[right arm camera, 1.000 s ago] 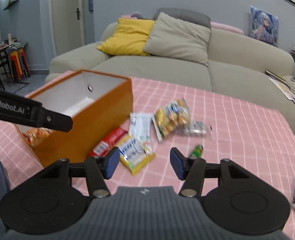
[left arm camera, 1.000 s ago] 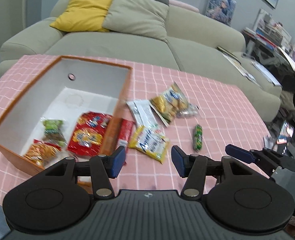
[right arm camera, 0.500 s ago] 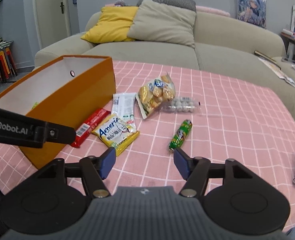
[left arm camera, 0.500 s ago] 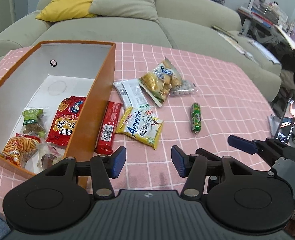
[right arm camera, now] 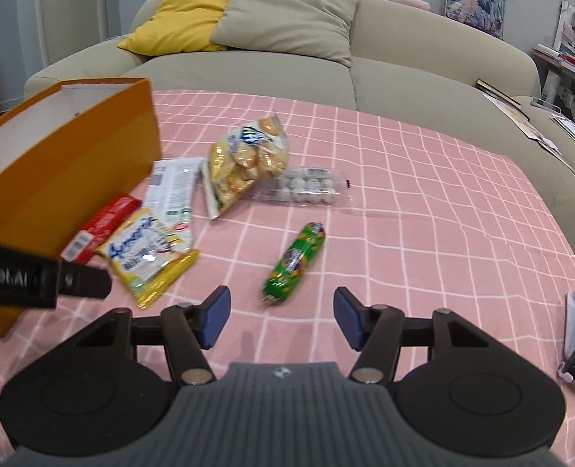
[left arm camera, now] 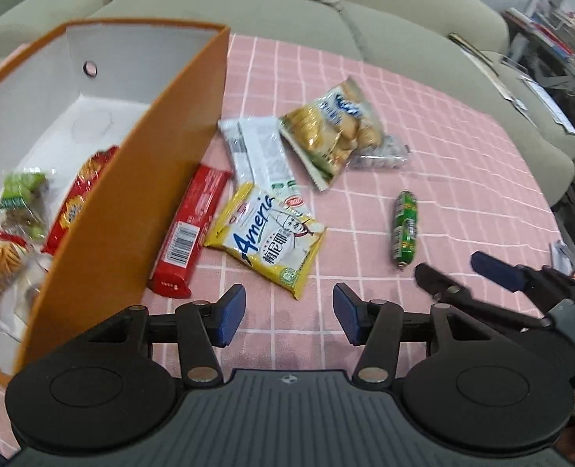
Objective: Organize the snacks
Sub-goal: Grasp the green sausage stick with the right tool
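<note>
While both point steeply down at the pink worktop (right arm camera: 423, 179), the left claw (left arm camera: 289, 313) hangs spread and empty with the yellow packet (left arm camera: 266, 239) at its twelve o'clock, and the right claw (right arm camera: 281, 317), jaws just narrowing yet apart, grips nothing, the green sausage (right arm camera: 295, 262) at its twelve o'clock.

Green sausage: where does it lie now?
The green sausage lies alone on the pink cloth, right of the yellow packet, just ahead of the right gripper.
</note>
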